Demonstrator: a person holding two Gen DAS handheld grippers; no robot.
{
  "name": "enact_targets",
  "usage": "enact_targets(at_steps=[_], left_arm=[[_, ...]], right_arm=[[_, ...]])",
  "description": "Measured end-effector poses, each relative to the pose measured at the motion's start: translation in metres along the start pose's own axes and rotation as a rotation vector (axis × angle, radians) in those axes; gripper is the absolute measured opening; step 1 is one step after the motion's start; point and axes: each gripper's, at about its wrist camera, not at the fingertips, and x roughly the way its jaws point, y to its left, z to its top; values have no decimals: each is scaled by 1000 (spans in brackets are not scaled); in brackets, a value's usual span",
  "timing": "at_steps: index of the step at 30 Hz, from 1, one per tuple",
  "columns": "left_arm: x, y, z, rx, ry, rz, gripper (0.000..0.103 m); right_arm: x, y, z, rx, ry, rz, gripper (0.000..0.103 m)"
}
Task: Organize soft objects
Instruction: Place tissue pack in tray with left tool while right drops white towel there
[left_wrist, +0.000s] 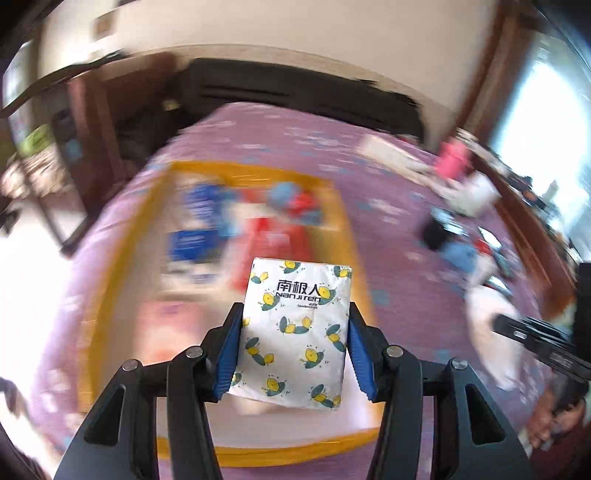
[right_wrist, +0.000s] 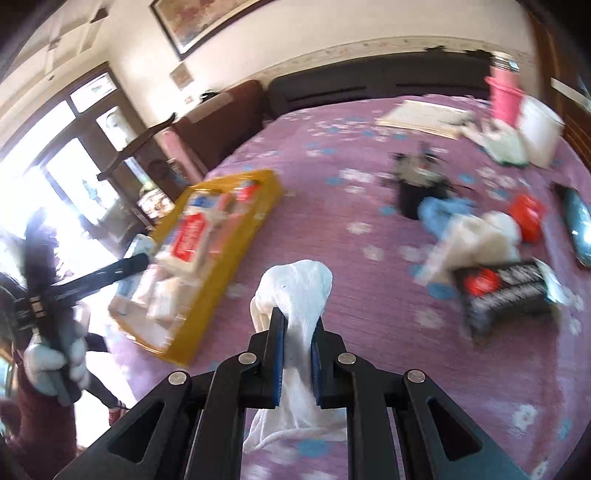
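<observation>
The tissue pack (left_wrist: 295, 332), white with yellow lemon prints and "Nanjiren" lettering, is sitting clamped between the blue pads (left_wrist: 227, 354) of the left gripper (left_wrist: 295, 350), its printed face turned up toward the camera and its far end sticking out past the fingertips. It is hanging above the near end of the yellow box (left_wrist: 354, 236), which is lying on the purple floral bedspread (left_wrist: 388, 192) and is holding blurred red, blue and white packets. The right gripper (right_wrist: 297, 354) is pinching a white cloth (right_wrist: 295, 291) tightly between its pads; the fabric is bunching up beyond the fingertips and trailing down below the jaws, over the bedspread. In the right wrist view the yellow box is lying well to the left of this cloth, while a loose pile of white and blue fabric (right_wrist: 476, 229) is lying to the right beside a black packet (right_wrist: 506, 288).
</observation>
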Motion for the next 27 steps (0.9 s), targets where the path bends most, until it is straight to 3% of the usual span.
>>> enact_targets(at_steps=[6,10,14,17,21,24,27], left_arm=[[22,53,-12,-92,108,75,54],[7,46,-28,-73,77,-17,75],[-12,42,-39,-75,45,-42,79],[-25,43,-53,-78,41,-45,79],[-46,58,-68,-117,-20,-56,79],[-63,79,-83,-200,-77,-82,79],[-74,98,-96,-278,-119,-96,80]], right_arm=[[31,65,27,-36,42,118,14],[65,100,41,-46,84,151,14],[111,122,49,-64,122,88,15],[144,123,45,-95,186,-29,29],[134,120,41,-84,129,-38,61],[117,131,47,-104,33,-38,61],[128,164,55,-174,53,22,60]])
